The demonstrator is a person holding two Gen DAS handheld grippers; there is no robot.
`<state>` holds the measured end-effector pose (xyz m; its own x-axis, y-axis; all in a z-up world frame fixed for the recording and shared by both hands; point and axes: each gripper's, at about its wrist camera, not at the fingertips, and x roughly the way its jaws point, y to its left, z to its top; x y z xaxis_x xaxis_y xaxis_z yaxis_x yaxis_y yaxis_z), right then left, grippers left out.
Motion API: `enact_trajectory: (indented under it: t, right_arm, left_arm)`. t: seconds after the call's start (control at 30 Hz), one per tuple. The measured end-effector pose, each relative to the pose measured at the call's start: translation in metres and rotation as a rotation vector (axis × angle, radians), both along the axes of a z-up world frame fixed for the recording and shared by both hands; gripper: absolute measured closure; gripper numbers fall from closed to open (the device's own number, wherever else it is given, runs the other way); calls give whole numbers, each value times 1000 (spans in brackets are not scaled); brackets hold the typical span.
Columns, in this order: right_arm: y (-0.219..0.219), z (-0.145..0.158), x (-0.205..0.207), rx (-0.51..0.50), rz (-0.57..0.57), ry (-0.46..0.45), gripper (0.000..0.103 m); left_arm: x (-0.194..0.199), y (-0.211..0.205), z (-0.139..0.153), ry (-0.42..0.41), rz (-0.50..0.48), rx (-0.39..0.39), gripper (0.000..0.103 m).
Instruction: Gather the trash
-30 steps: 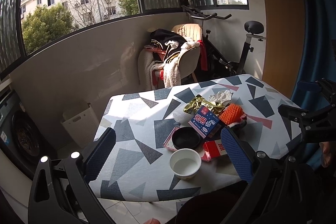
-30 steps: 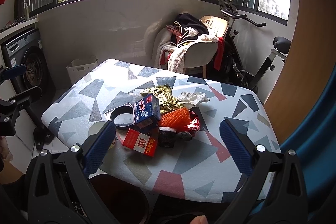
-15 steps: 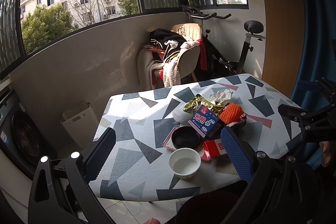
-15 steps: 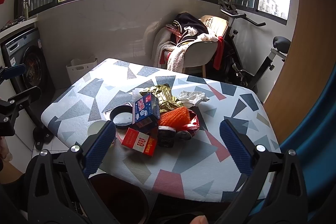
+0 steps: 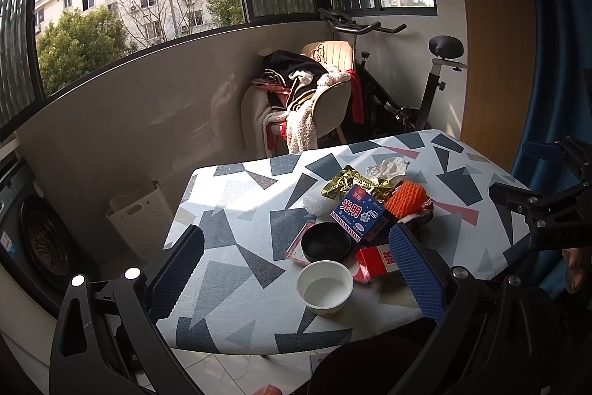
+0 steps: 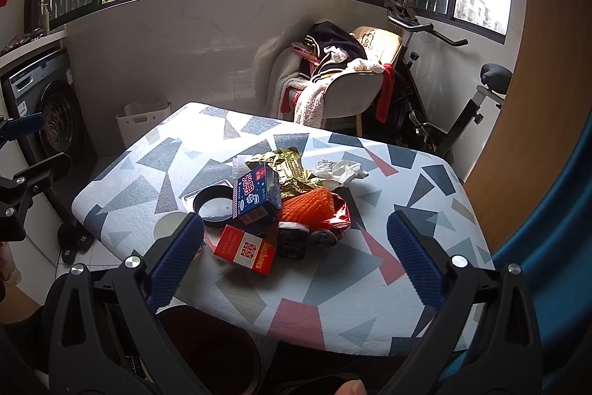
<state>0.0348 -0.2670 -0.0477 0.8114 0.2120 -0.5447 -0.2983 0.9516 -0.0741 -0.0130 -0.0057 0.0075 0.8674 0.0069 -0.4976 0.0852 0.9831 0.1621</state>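
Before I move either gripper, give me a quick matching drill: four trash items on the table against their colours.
Items:
1. milk carton
2. foam fruit net
3. crumpled tissue
4. crinkled foil wrapper

Colours:
A. white
B. gold
C. blue
D. orange

Pairs: 1-C, 2-D, 3-A, 4-B
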Motion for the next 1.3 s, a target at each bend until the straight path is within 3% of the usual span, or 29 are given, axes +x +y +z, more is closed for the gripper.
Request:
enact_trajectory:
  t: [0.2,0.43,0.6,0.67,0.77,0.93,1.07,1.17,1.3]
  right_arm:
    - [-1,-1,-1,-7,-10,-13,5]
    - [-5,-7,1,49,8,-15,5]
    - [-6,-21,8,68,13,22,5]
    - [-4,-30,12,62,18,51,5]
    - [1,-45,19,37,23,83,5]
    - [11,-79,38,95,48,199,5]
    - [24,-112,55,149,25,274,5]
    - [40,-137,69,204,39,334,5]
    - [61,-170,93,199,19,388,5]
  left_arm:
    - [-1,0,-1,0,-5,-4,5]
    - [-2,-3,-15,-6,-89,-35,5]
    - [17,5,-36,58,-67,-53,5]
    - [19,10,-46,42,-57,-67,5]
    - [20,15,-58,-14,-37,-30,5]
    - [36,27,-87,82,-42,-56,5]
    - [43,34,-108,103,15,-15,5]
    - [47,48,-118,115,40,-65,5]
    - [52,65,-127,114,63,-121,5]
